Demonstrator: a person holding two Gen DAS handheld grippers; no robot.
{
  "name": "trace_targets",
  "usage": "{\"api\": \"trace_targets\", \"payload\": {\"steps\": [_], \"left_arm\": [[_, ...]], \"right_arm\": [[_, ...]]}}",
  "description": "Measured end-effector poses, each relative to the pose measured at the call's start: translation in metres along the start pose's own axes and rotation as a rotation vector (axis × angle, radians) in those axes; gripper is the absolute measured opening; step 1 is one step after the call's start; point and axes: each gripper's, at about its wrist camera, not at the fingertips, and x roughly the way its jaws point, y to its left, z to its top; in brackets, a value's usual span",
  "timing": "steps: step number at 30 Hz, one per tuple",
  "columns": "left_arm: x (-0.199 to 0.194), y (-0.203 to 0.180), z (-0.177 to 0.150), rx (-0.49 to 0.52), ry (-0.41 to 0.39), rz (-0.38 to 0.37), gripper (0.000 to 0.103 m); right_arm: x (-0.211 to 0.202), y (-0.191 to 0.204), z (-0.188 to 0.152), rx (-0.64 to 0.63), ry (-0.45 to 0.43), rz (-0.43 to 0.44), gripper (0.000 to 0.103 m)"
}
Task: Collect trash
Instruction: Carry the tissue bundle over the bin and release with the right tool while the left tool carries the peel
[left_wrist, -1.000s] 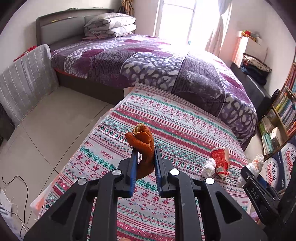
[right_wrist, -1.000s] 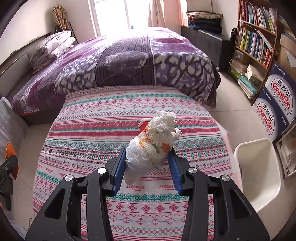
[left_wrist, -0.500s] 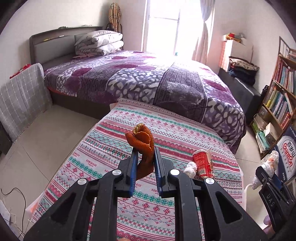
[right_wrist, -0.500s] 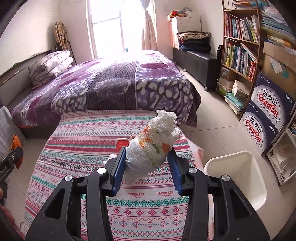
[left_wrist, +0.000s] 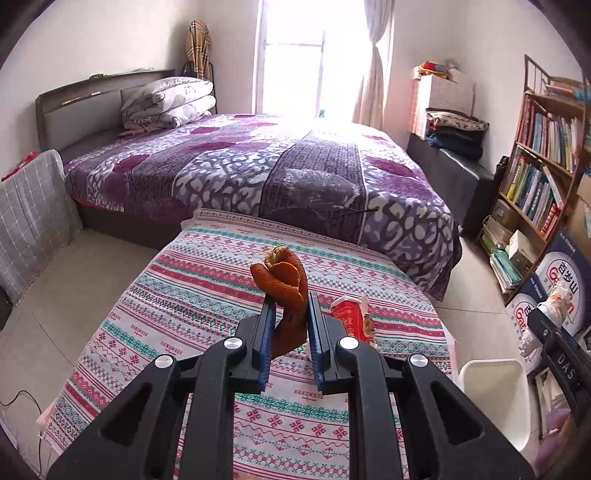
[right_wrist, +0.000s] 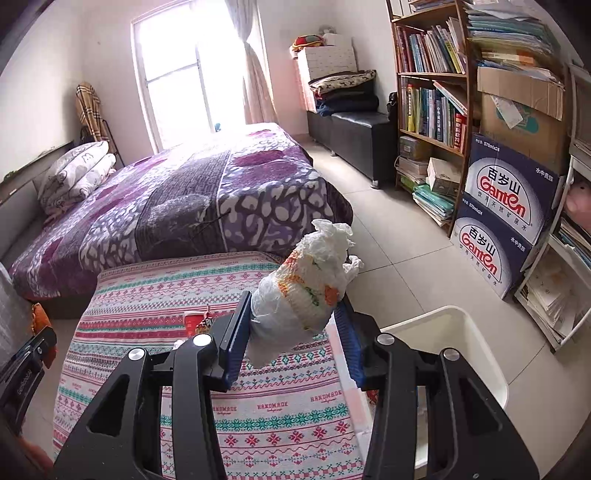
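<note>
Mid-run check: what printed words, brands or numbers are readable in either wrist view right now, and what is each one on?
"HANDMADE": patterned tablecloth, repeated along its stripes.
"Ganten", with "百岁山" above it: two stacked water cartons beside the bookshelf.
"570ml×24": upper carton's top edge, barely legible.
"DAS": right gripper body, seen from the left wrist view.
Left gripper body lettering: blurred.
Book spines, red carton print: too small to read.
</note>
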Motion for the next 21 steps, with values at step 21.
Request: {"api": "trace_targets", "payload": {"steps": [21], "left_arm": [[-0.005,-0.120,-0.024,0.129,0.018,-0.151,0.017]], "right_arm": [[-0.006,-0.106,0.011,0.116,0.013,-0.128,0.043]]}}
